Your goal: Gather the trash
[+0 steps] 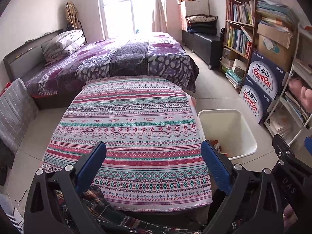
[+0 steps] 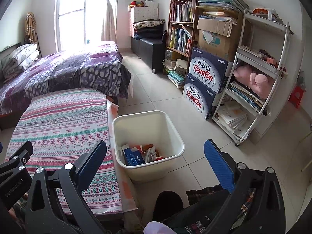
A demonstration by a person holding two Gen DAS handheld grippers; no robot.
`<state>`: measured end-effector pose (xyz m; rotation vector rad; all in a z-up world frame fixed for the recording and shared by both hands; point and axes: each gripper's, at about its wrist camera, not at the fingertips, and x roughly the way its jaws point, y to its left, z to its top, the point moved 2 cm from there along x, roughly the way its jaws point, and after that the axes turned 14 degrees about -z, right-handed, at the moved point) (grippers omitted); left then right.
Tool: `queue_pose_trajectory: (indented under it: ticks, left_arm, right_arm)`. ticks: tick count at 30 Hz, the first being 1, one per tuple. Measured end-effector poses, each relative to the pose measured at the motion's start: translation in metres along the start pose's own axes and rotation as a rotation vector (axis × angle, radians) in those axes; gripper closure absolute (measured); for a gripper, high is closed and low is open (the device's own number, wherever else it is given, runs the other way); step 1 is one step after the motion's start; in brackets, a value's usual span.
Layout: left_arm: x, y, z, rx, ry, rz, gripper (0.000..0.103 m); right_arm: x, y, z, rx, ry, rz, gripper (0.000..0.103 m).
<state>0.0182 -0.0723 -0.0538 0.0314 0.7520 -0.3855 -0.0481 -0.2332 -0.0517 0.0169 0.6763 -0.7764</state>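
Note:
A white plastic bin stands on the tiled floor right of a low table covered with a striped patterned cloth. Inside the bin lie a blue box and several red and white wrappers. The bin also shows in the left wrist view. My left gripper is open and empty above the cloth's near half. My right gripper is open and empty above the bin's near side. No trash shows on the cloth.
A bed with a purple blanket lies beyond the table. Bookshelves, stacked blue cartons and a white rack line the right wall. A grey cushion leans at the left. A dark bench stands by the window.

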Motion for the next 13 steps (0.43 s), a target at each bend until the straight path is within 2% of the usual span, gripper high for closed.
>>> queue_pose_trajectory:
  ticks: [13]
  left_arm:
    - [0.0003,-0.0027,0.0003,0.011,-0.004,0.026,0.007]
  right_arm:
    - [0.0,-0.002,0.002,-0.003,0.005,0.003,0.007]
